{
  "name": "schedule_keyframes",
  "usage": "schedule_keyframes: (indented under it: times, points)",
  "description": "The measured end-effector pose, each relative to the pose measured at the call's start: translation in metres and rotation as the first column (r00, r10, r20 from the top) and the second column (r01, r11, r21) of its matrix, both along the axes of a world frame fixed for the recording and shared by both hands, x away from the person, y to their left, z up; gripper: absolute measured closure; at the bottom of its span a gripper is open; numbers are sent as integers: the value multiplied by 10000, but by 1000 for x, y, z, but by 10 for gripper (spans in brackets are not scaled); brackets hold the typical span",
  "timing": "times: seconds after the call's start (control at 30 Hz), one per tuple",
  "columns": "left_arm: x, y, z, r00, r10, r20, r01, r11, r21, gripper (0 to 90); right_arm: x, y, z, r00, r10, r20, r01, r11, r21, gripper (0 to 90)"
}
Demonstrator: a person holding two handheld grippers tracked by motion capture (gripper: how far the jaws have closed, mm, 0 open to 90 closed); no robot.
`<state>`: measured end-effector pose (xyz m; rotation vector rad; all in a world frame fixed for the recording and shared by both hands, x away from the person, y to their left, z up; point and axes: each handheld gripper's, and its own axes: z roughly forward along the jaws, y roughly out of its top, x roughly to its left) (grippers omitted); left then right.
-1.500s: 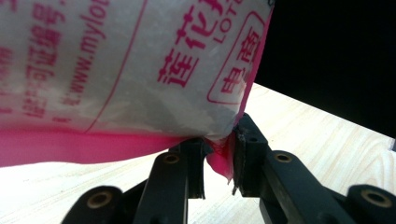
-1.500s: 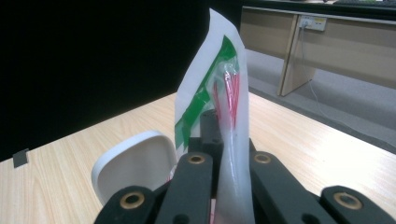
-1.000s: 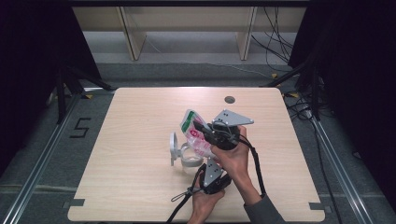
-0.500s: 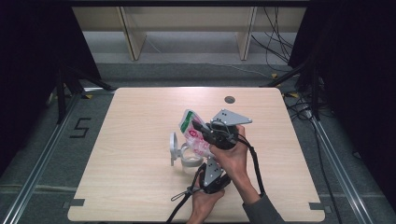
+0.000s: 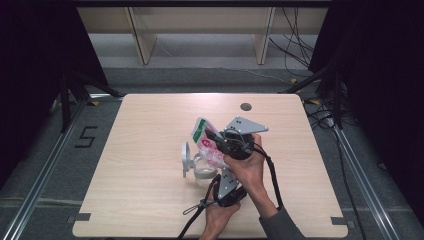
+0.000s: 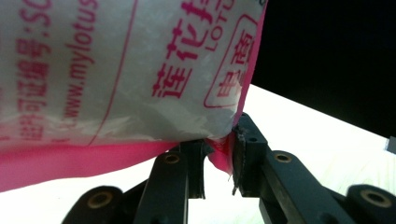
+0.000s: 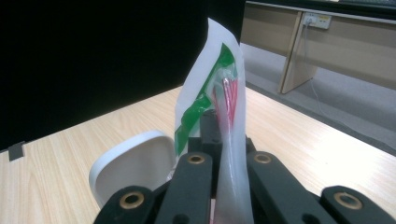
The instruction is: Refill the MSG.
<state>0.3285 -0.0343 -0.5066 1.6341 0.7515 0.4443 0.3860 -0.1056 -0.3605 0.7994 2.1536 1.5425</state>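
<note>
A clear plastic bag (image 5: 206,142) with pink print and a green top edge is held up over the middle of the table by both grippers. My right gripper (image 5: 216,140) comes from the right, shut on the bag's side edge; in the right gripper view the bag (image 7: 212,88) rises from between the closed jaws (image 7: 222,135). My left gripper (image 5: 223,176) reaches up from the near side. In the left gripper view its jaws (image 6: 219,161) pinch the bag's pink bottom corner (image 6: 218,156), and the printed bag (image 6: 116,70) hangs just above.
A white round container (image 5: 201,169) with its lid (image 5: 186,159) standing open sits on the table (image 5: 140,200) just left of and below the bag; the lid (image 7: 133,165) is close to the right jaws. A dark round spot (image 5: 245,106) lies near the far edge.
</note>
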Motion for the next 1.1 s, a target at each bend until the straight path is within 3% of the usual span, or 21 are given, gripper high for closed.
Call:
schedule_keyframes:
  times: [0.53, 0.63, 0.77, 0.83, 0.9, 1.07, 1.1]
  points:
    - [0, -1, -1, 10000, 4, -29, -4, 10000, -12, 761, 0, 1, -1, 10000, -61, -11, 61, 9999, -131, 900]
    - [1, 0, 0, 10000, 13, -33, -13, 10000, 7, 762, 2, 1, -1, 9994, 71, 330, -65, 9998, -170, 900]
    - [1, 0, -1, 10000, 5, -49, -5, 10000, 34, 762, 2, 3, -2, 9994, 58, 347, -47, 9995, -328, 900]
    - [1, -1, -1, 10000, 5, -79, -5, 10000, -2, 762, 0, 3, -2, 10000, -27, 89, 29, 9997, -224, 900]
    - [1, -1, -1, 10000, -8, -91, 8, 10000, 63, 762, 1, 5, -3, 9995, -32, 316, 44, 9992, -388, 900]
    - [1, -1, -1, 10000, -34, -69, 34, 10000, -2, 763, 0, 6, -4, 10000, -18, 94, 21, 9993, -364, 900]
    - [1, -1, -1, 10000, -6, -67, 6, 10000, 38, 763, 2, 5, -3, 9991, 5, 422, 13, 9991, -426, 900]
